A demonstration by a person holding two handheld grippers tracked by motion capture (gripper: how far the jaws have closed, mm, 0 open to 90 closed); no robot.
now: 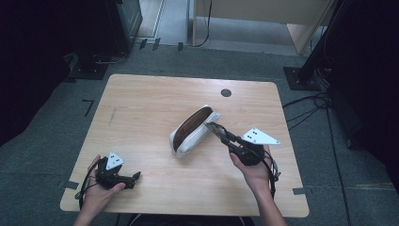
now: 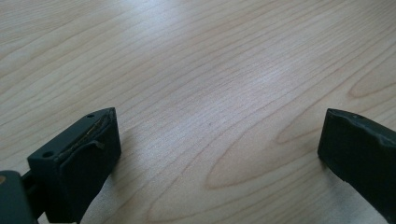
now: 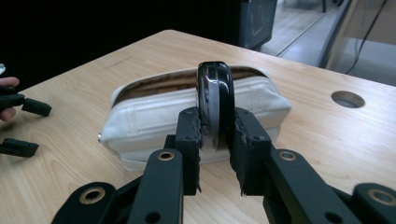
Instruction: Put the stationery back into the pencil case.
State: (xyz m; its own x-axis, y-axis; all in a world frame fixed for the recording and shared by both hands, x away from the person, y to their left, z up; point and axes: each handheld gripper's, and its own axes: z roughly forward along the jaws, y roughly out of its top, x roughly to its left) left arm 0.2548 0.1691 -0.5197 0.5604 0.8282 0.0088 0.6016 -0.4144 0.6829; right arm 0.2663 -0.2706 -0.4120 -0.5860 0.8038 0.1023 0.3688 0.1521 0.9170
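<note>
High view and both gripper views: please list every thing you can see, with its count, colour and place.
pouch: one, white with brown lining, open, table middle
small flat object: one, black and silver, clamped in right gripper, in front of the pouch
table: one, light wood, round hole near far edge
left gripper: one, black, open, near left corner
right gripper: one, black, shut on the object
hands: two, at near edge

We see the right gripper (image 3: pixel 215 128) clamped on a flat black-and-silver object (image 3: pixel 215 100) held on edge between its 2 jaws. Just behind it lies a white pouch (image 3: pixel 154 122) — unzipped, brown inside — on the wooden table (image 3: pixel 327 140). At far left, the other gripper (image 3: pixel 21 126).
</note>
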